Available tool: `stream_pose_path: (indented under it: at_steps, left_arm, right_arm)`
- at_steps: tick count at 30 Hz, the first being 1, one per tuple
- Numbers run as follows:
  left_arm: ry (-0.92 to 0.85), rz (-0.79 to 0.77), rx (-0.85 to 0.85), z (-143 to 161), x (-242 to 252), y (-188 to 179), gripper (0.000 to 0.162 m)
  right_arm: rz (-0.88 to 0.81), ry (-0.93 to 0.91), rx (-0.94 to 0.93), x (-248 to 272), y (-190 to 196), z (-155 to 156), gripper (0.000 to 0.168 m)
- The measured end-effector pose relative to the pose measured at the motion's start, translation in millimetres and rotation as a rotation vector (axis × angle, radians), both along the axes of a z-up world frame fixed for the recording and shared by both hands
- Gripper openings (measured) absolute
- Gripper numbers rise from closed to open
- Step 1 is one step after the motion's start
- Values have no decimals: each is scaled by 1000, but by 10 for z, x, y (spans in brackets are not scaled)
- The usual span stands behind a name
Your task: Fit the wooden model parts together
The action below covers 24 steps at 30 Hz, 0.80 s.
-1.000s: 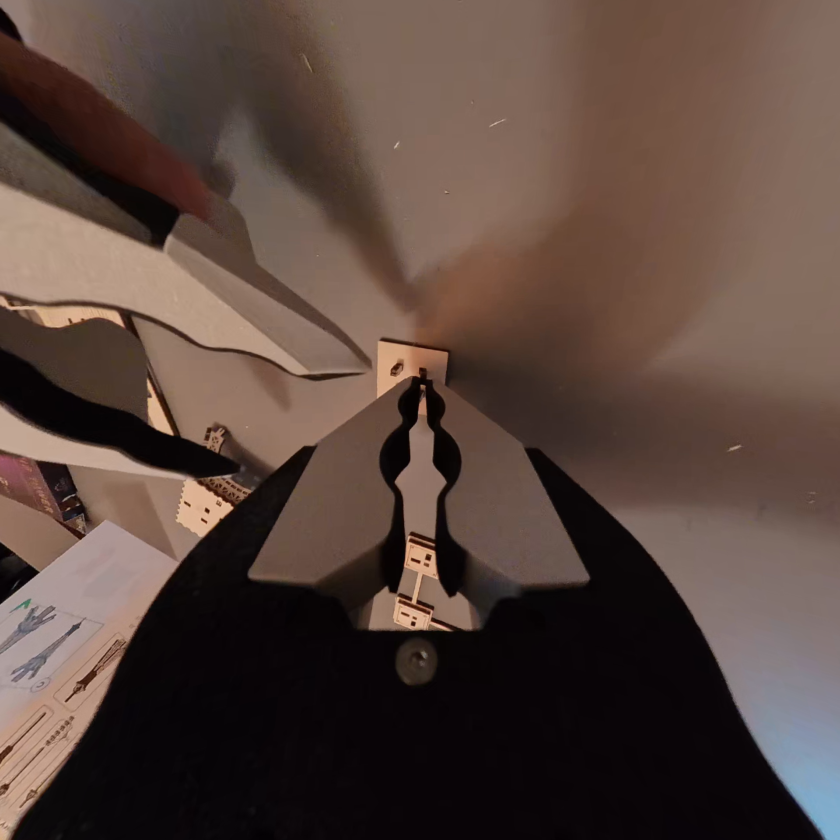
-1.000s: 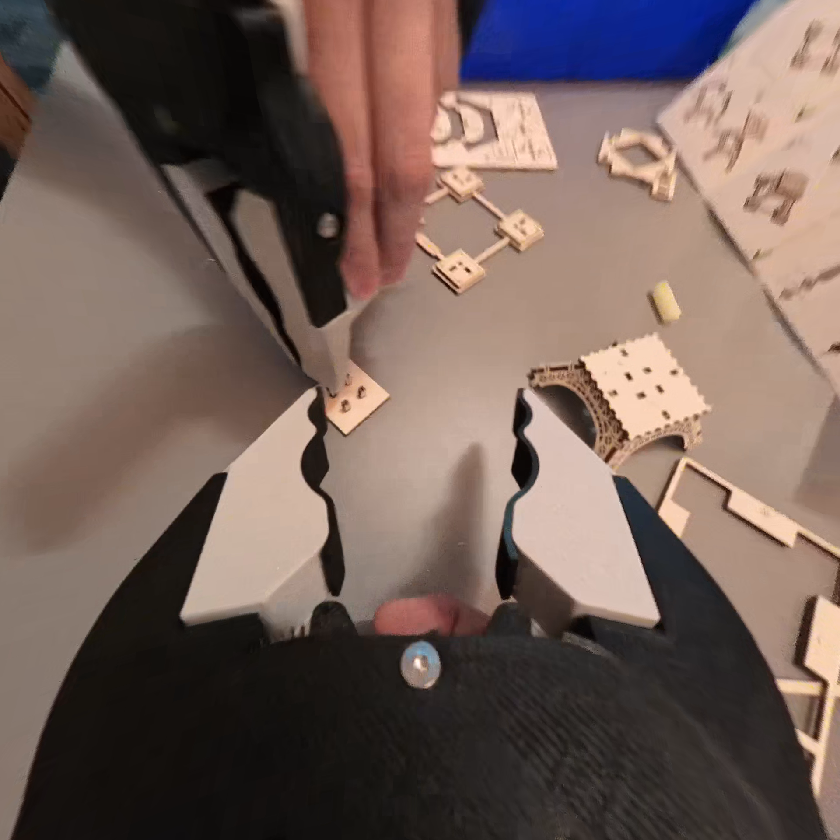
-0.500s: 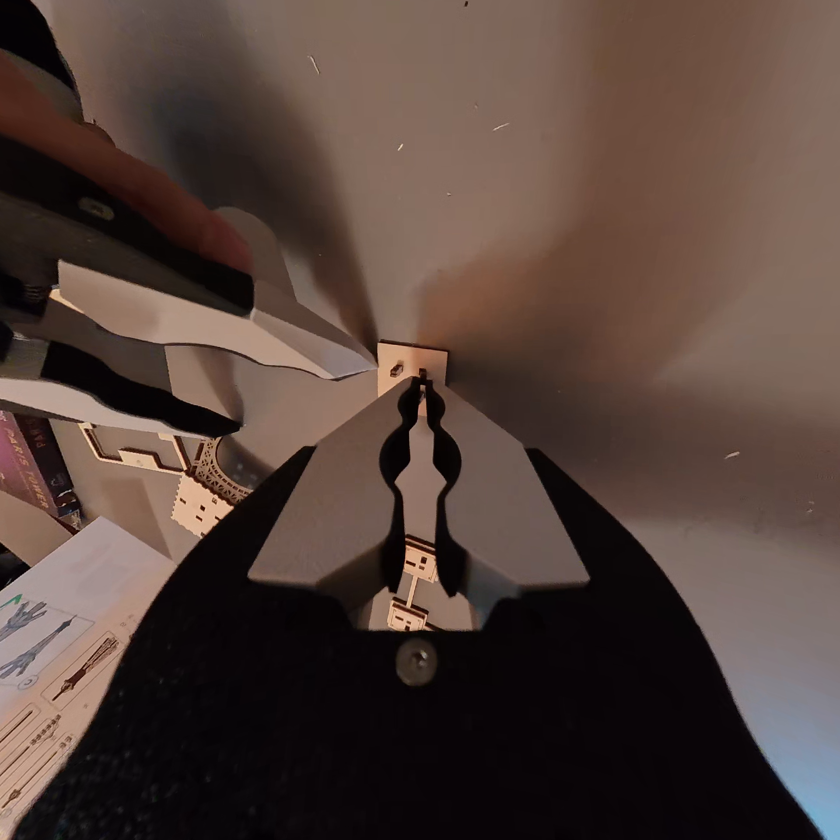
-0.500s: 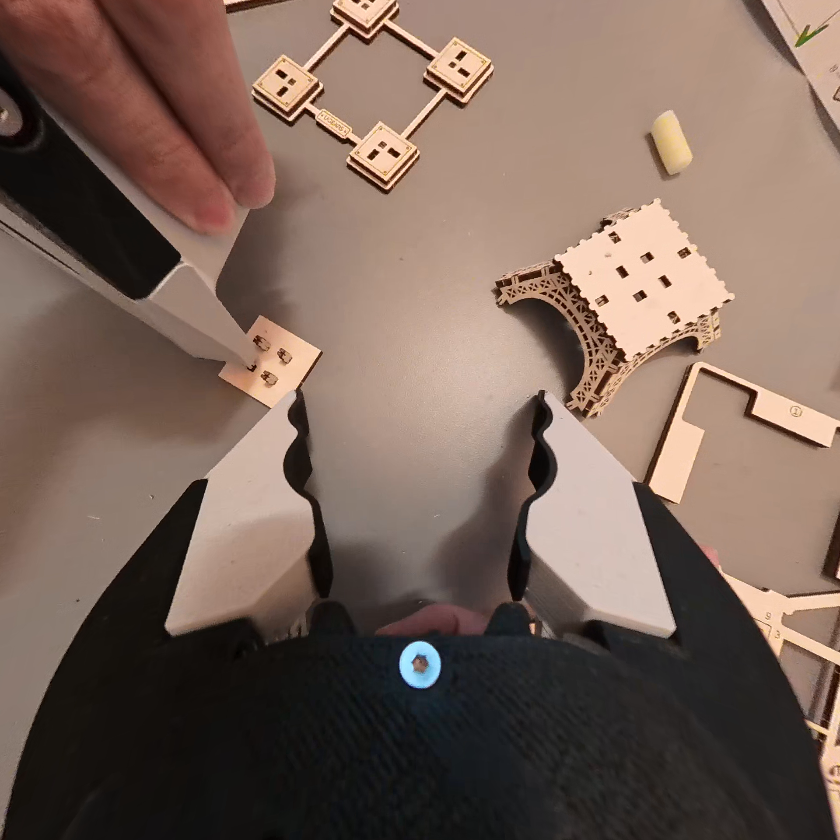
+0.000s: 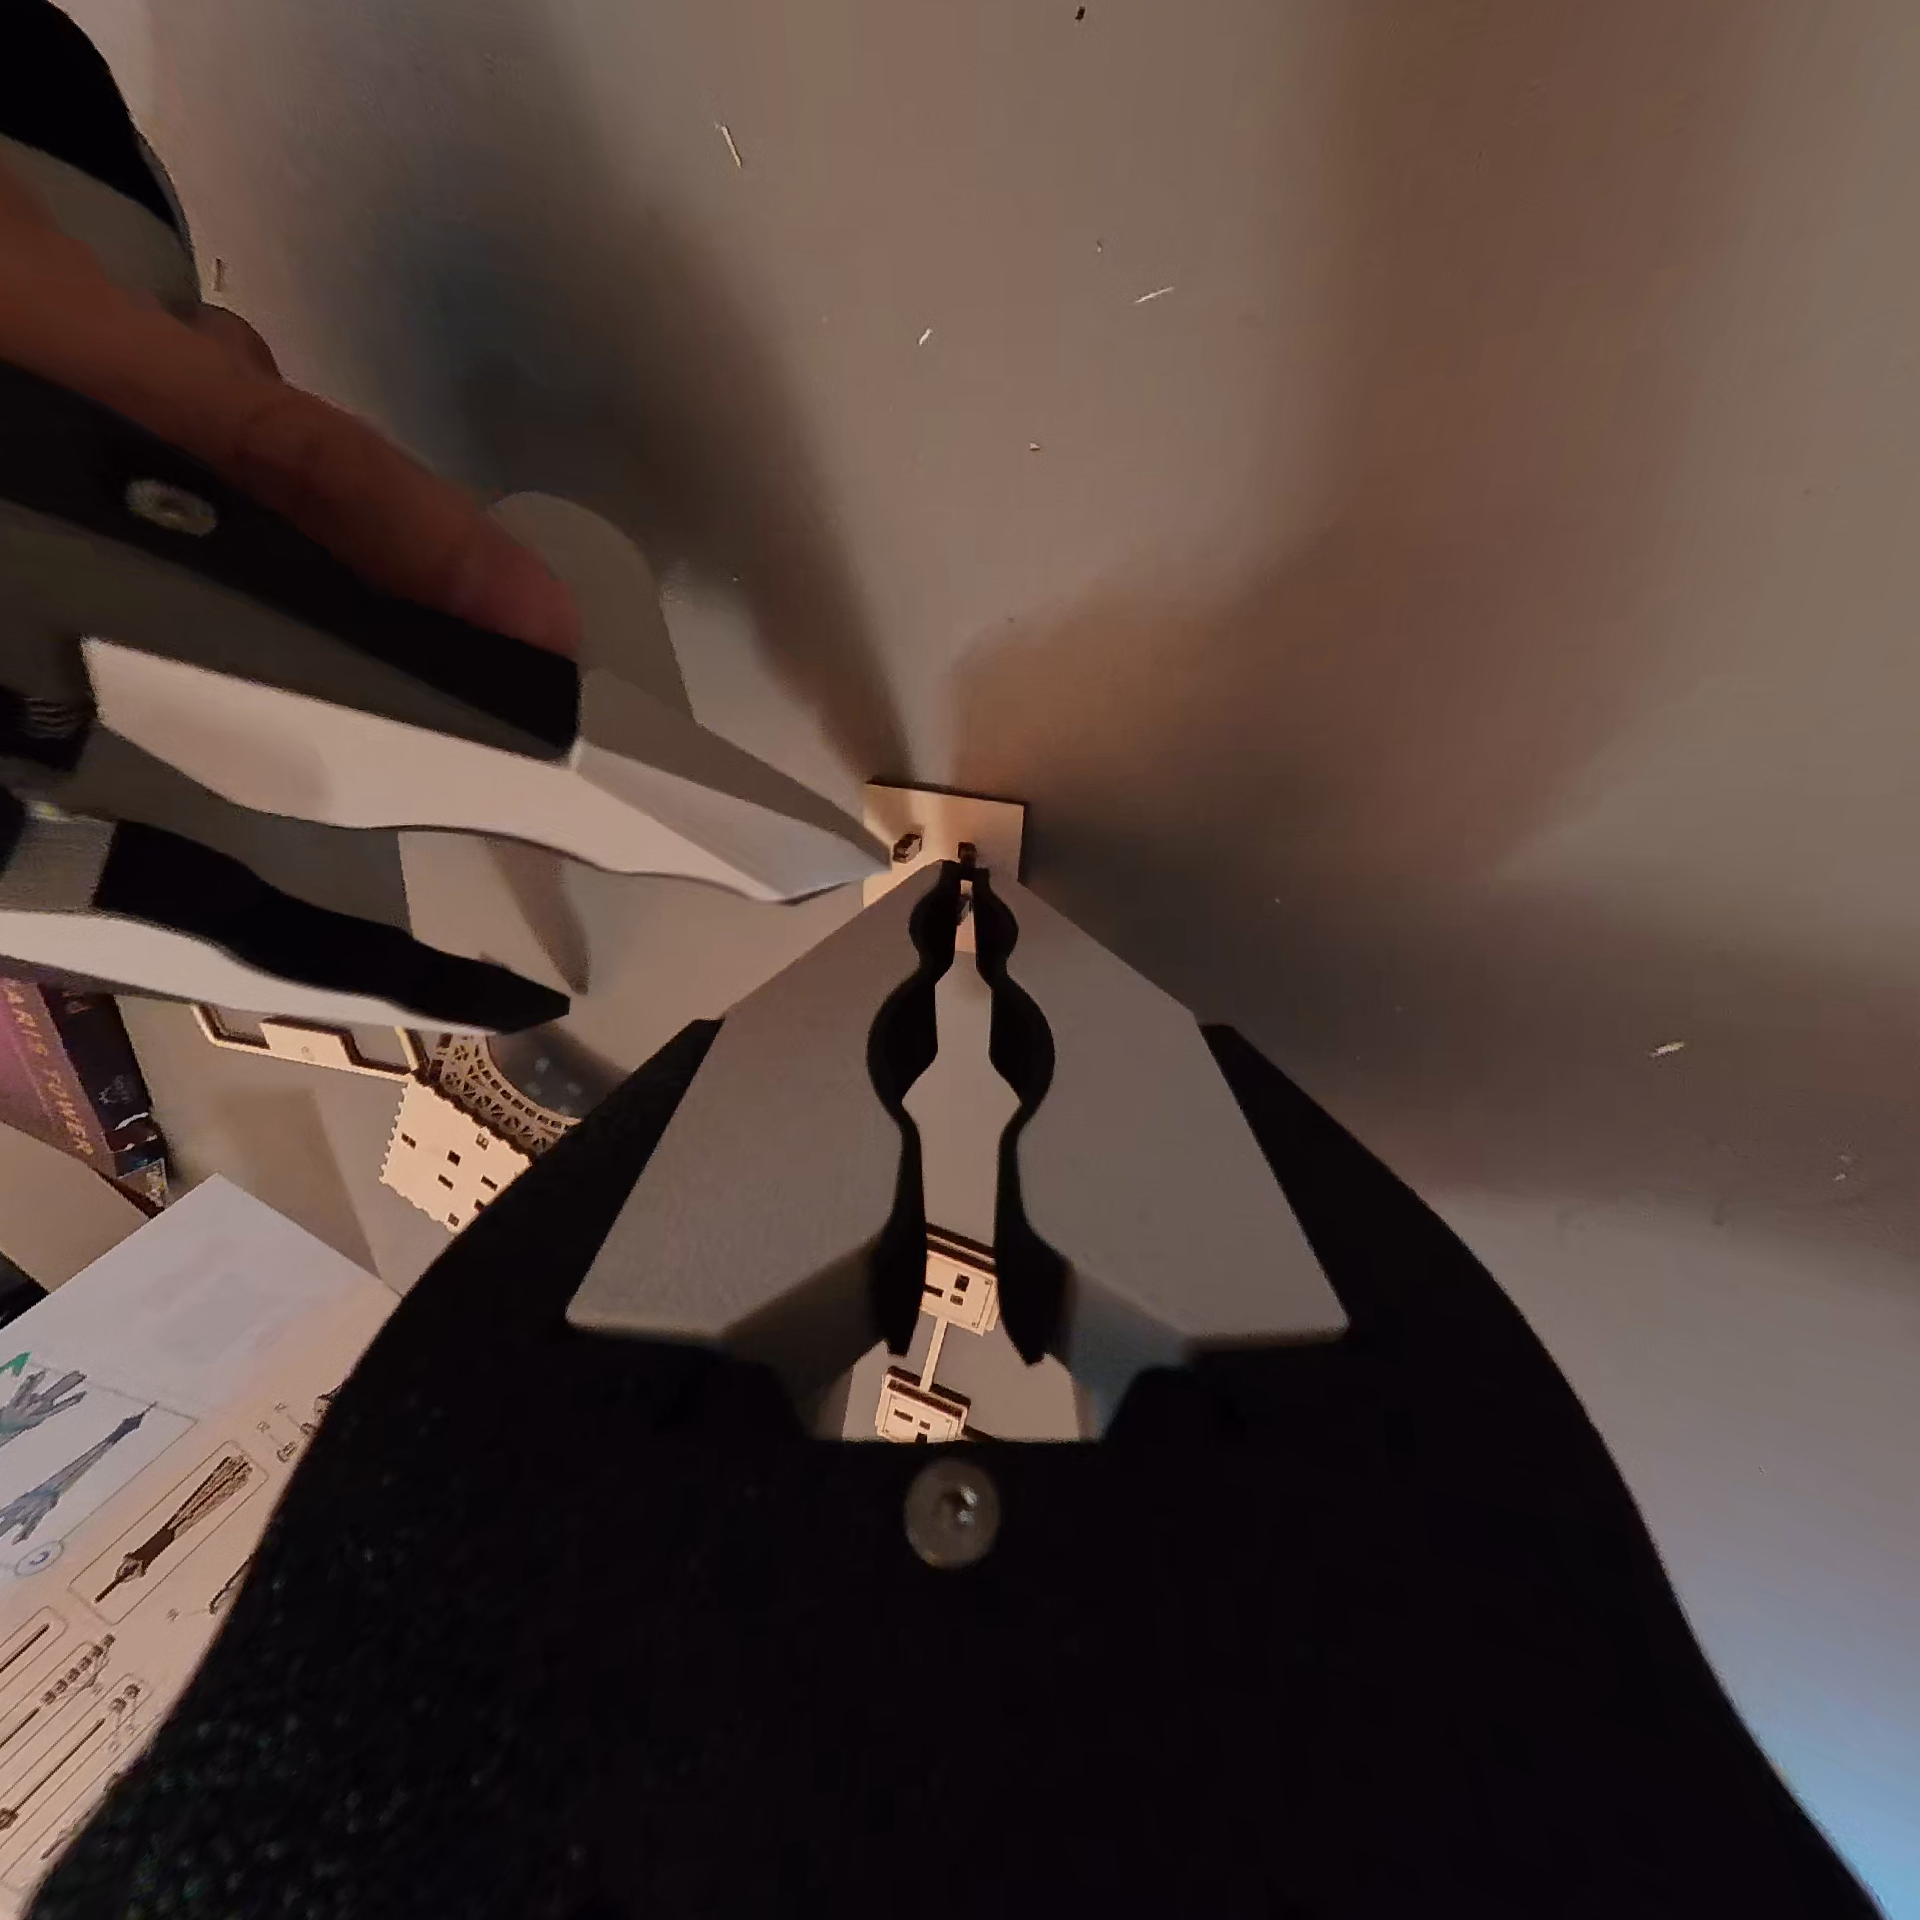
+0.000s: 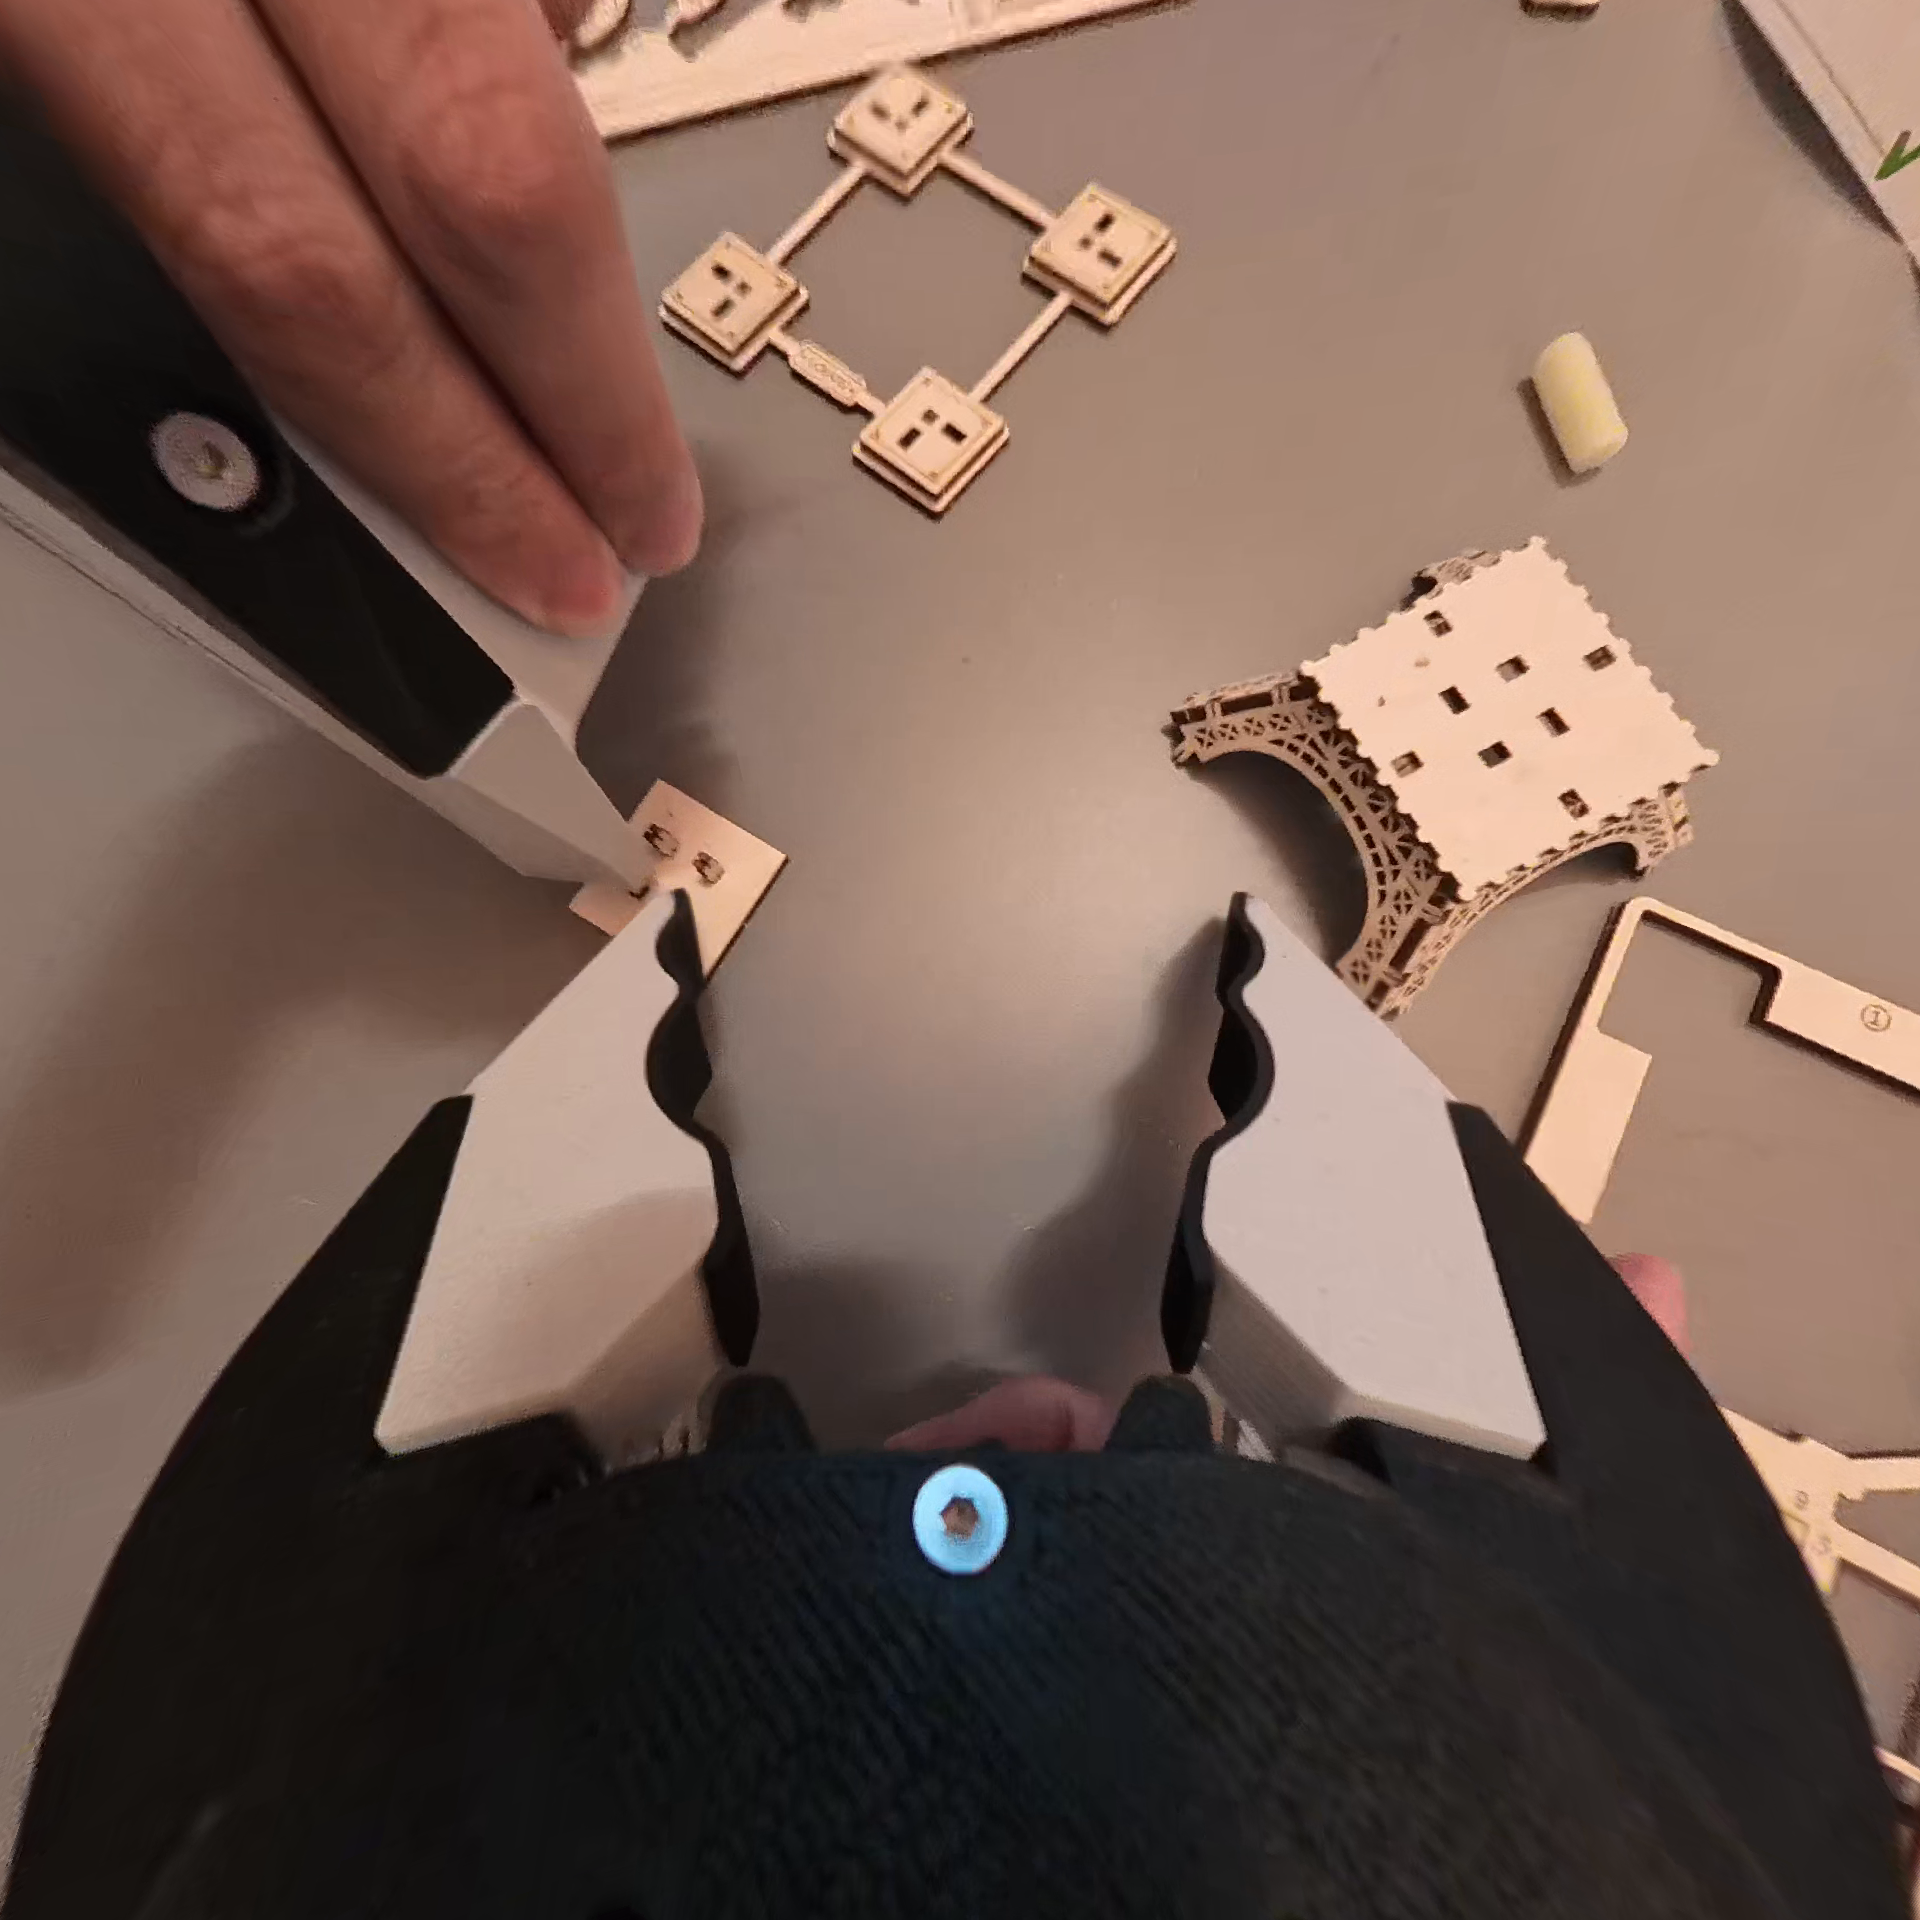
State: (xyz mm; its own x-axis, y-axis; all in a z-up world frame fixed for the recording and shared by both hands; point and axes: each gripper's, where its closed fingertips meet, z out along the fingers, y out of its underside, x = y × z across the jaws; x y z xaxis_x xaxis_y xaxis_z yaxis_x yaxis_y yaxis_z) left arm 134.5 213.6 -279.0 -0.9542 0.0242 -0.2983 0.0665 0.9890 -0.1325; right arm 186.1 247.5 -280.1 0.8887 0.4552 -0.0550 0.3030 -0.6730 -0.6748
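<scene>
A small square wooden plate (image 5: pixel 951 821) with small slots lies flat on the grey table. It also shows in the right wrist view (image 6: pixel 727 878). My left gripper (image 5: pixel 961 878) is shut, and its tips press down on the plate's near corner. Whether they pinch anything is hidden. My right gripper (image 6: pixel 956 909) is open and empty. Its left fingertip (image 6: pixel 665 920) touches the plate's edge beside the left gripper's tips (image 6: pixel 613 862). The wooden tower base (image 6: pixel 1455 748) with lattice arches stands to the right.
A frame of four square pads (image 6: pixel 914 301) lies at the back. A pale foam cylinder (image 6: pixel 1579 405) and an empty cut-out sheet (image 6: pixel 1621 1049) lie at right. An instruction sheet (image 5: pixel 114 1455) and a box (image 5: pixel 62 1081) lie at left.
My right gripper has moved in toward the small plate, still open, until its left fingertip reaches the plate. My left gripper has stayed shut on the same spot.
</scene>
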Motion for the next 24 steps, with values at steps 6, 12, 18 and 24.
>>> stream_pose_path:
  at_steps: [6, 12, 18, 24]
  left_arm:
    - [-1, 3, -1, -1, -3, 3, 0]
    - [4, 3, 0, -5, -8, 6, 0]
    - [29, 28, 23, -8, -16, 14, 0]
    - [92, 99, 42, -13, -21, 24, 0]
  right_arm:
    - [-7, -64, -8, 65, 23, -56, 102]
    - [1, -28, 2, 26, 50, -65, 97]
    - [2, 23, 101, 27, 73, -62, 100]
    - [0, 23, 103, 27, 76, -60, 100]
